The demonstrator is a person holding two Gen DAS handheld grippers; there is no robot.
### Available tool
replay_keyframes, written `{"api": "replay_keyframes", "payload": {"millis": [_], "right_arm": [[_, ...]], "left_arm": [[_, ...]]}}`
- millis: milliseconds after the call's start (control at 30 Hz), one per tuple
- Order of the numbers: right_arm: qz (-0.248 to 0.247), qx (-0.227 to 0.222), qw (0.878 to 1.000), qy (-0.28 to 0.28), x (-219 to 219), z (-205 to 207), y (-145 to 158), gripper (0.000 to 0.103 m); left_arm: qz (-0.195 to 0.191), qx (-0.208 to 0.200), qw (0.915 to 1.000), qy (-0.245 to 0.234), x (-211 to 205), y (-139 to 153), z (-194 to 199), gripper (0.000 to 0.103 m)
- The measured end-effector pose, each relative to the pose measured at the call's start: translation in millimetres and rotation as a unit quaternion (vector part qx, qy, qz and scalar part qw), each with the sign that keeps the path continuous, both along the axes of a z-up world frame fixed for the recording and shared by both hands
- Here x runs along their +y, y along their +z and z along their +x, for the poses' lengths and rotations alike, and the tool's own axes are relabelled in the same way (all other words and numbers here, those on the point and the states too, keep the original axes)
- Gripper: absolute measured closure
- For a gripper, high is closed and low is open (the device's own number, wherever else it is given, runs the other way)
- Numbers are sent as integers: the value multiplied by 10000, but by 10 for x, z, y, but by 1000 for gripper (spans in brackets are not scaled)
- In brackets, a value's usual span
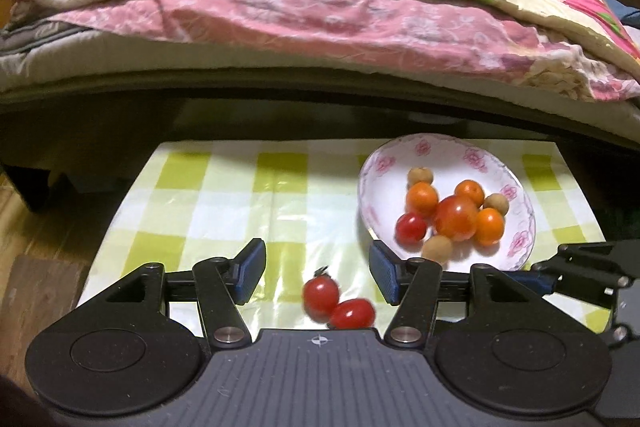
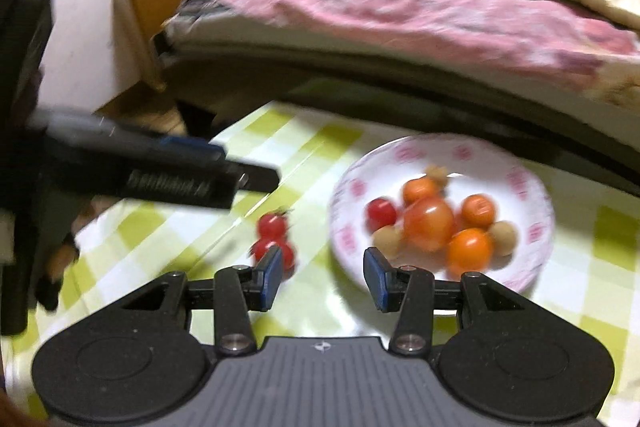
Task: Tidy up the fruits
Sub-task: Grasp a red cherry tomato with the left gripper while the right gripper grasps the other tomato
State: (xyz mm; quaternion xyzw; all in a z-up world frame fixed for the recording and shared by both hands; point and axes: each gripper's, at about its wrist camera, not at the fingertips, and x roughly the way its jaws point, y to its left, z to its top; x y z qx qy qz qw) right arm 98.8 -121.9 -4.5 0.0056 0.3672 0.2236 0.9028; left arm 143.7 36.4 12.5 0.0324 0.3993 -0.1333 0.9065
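Left gripper (image 1: 317, 269): its blue-padded fingers are standing wide apart and holding nothing, hovering low over the desk (image 1: 224, 203).
Right gripper (image 2: 320, 277): its fingers are likewise standing apart and gripping nothing (this view is smeared by blur); its right finger is showing in front of the bowl's near rim.
Loose cherry tomatoes (image 1: 338, 303): two red ones are lying on the checked cloth, touching each other, in the gap between the left gripper's fingers and close to its body; the farther one is showing a small dark stem. In the right wrist view the same pair (image 2: 274, 239) is sitting just left of the bowl, with the nearer one partly hidden behind the right gripper's left finger.
Bowl (image 1: 516, 247): a white bowl with pink flower prints is sitting on the right part of the desk, just beside the loose pair.
Bowl contents: a large tomato (image 1: 456, 218) is lying in the middle, with three small oranges, one red cherry tomato (image 1: 410, 228) and three tan round fruits crowding around it.
Desk covering: a glossy yellow-green and white checked cloth is covering the top.
Background: a bed (image 1: 320, 27) with pink and cream covers is standing beyond the desk.
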Motion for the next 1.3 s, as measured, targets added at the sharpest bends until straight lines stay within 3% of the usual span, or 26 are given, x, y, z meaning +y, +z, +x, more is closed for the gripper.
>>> {"api": "replay_keyframes", "payload": {"millis": [600, 700, 967, 1133, 1200, 1300], "right_arm": [[-314, 302, 9988, 242, 649, 373, -348, 55], [-339, 473, 9982, 161, 652, 414, -428, 62], [-315, 447, 9984, 134, 511, 239, -360, 64], [-507, 504, 9973, 185, 301, -73, -268, 64], [-550, 532, 9969, 169, 196, -205, -224, 64], [-520, 613, 9967, 47, 23, -346, -156, 64]], "left_arm": [[-528, 258, 9981, 167, 488, -47, -37, 34], [-540, 332, 9978, 205, 505, -91, -6, 34], [-424, 528, 9977, -57, 258, -283, 61, 35], [-110, 488, 9984, -271, 5, -457, 106, 38], [-19, 485, 9985, -266, -46, -510, 130, 41], [105, 501, 9985, -186, -77, -581, 167, 52]]}}
